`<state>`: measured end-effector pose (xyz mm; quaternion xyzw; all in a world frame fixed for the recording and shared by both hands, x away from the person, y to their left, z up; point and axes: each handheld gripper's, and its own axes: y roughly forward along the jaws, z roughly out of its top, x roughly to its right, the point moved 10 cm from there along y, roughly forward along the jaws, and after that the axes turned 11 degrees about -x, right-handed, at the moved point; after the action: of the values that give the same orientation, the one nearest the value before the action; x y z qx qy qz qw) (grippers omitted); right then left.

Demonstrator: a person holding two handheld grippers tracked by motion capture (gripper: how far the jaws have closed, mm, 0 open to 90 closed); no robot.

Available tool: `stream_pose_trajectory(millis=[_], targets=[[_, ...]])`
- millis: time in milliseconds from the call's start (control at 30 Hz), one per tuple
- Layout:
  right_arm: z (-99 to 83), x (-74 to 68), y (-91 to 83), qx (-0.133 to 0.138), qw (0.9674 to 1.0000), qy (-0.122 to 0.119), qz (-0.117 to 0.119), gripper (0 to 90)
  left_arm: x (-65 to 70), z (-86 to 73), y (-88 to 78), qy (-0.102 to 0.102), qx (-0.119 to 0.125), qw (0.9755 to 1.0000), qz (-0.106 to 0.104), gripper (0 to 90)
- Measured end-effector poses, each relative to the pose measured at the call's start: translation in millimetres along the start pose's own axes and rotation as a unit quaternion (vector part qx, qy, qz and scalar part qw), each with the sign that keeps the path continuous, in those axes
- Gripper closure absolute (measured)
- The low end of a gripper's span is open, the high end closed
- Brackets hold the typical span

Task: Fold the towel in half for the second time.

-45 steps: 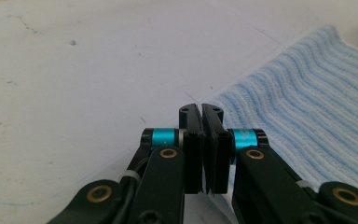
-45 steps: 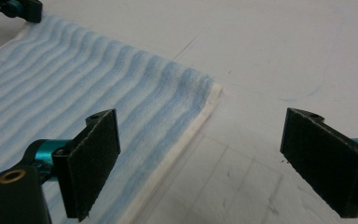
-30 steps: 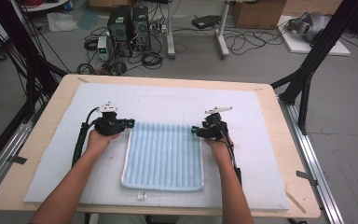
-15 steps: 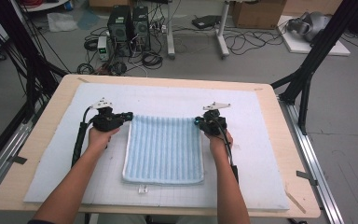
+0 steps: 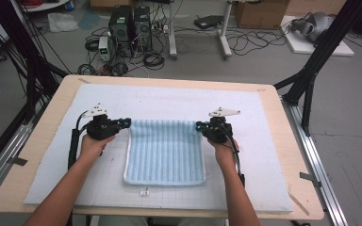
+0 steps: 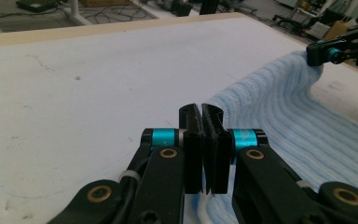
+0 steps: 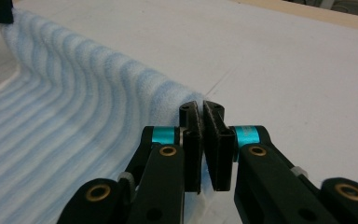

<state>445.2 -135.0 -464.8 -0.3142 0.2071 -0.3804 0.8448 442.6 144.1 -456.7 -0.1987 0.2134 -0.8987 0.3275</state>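
Towel (image 5: 166, 151) mid-mat, far edge raised | left gripper (image 5: 125, 123) pinches far-left corner, right gripper (image 5: 201, 126) far-right corner, jaws clamped on cloth | matched grip keeps edge taut, likely for folding toward near side

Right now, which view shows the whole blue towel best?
The high view: the blue towel shows entire, both far corners pinched. The left gripper view shows its lifted far edge; the right gripper view shows the raised fold beside its fingers.
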Motion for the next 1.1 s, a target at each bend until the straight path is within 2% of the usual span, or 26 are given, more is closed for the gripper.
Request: stream_pose_trajectory(millis=[133,400,667,833,1100], targets=[[-0.5,-10.0,-11.8,0.015,0.9998,-0.015,0.003,86.0,10.2,-4.1,-8.9,0.005,0.009,0.9999,-0.01,86.8],[-15.9,-22.2,-29.4,0.025,0.9993,-0.015,0.024,86.1,28.6,-17.4,-22.7,0.019,0.013,0.9994,-0.025,86.8],[-37.4,-35.6,-39.9,0.025,0.9989,-0.021,0.032,86.0,48.5,-33.6,-35.2,0.024,0.019,0.9986,-0.043,86.8],[-48.4,-44.0,-48.4,0.035,0.9984,-0.019,0.041,86.0,61.3,-43.3,-43.9,0.035,0.013,0.998,-0.052,86.8],[-68.2,-56.4,-56.9,0.029,0.9979,-0.025,0.052,86.0,77.6,-58.3,-53.4,0.052,0.001,0.9967,-0.062,86.8]])
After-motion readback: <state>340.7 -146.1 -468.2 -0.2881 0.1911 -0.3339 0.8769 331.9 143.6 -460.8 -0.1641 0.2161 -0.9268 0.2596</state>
